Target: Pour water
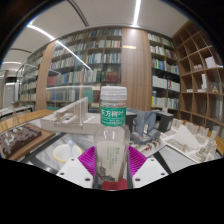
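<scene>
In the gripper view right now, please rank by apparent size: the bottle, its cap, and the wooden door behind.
1. Wooden door, largest, although far away.
2. Bottle, held between the tool's pads; nearness enlarges it, so ranks 1 and 2 are uncertain.
3. Cap, clearly smallest.
</scene>
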A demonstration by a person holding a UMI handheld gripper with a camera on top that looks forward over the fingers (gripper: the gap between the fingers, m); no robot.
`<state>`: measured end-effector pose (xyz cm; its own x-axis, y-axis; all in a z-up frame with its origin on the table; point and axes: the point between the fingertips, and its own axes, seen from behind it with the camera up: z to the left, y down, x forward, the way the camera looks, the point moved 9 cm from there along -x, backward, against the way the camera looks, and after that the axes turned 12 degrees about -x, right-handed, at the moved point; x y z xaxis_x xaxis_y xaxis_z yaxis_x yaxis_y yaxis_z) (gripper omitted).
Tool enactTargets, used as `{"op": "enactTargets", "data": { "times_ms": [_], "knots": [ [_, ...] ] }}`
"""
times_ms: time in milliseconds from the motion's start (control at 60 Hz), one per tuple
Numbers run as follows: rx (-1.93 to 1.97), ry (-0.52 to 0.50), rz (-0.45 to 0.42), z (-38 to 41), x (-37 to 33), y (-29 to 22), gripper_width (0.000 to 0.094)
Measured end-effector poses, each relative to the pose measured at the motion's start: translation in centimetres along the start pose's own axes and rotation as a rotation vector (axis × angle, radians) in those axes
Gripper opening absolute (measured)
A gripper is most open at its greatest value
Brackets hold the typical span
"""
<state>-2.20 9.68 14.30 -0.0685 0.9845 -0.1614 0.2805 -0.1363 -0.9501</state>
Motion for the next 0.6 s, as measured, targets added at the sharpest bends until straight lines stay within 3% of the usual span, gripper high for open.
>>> {"op": "enactTargets", "data": {
  "times_ms": [183, 200, 250, 350, 400, 450, 483, 517, 600],
  "knots": [
    [-0.039, -0.021, 0.141, 2.0, -0.2, 5.6, 0.0394],
    [-0.037, -0.008, 0.094, 2.1, -0.2, 5.3, 0.0400],
    [-0.014, -0.001, 0.091, 1.8, -0.2, 5.5, 0.0400],
    [0.065, -0.006, 0.093, 1.6, -0.4, 5.7, 0.0526],
    [0.081, 0.000, 0.142, 1.1, -0.5, 5.7, 0.0606],
    [0.097, 0.009, 0.177, 1.1, -1.0, 5.7, 0.0801],
    [0.097, 0.014, 0.181, 1.0, -1.7, 5.2, 0.0867],
    [0.091, 0.024, 0.190, 0.8, -2.5, 4.8, 0.0826],
    [0.091, 0.054, 0.208, 0.7, -5.4, 3.2, 0.0865]
  ]
}}
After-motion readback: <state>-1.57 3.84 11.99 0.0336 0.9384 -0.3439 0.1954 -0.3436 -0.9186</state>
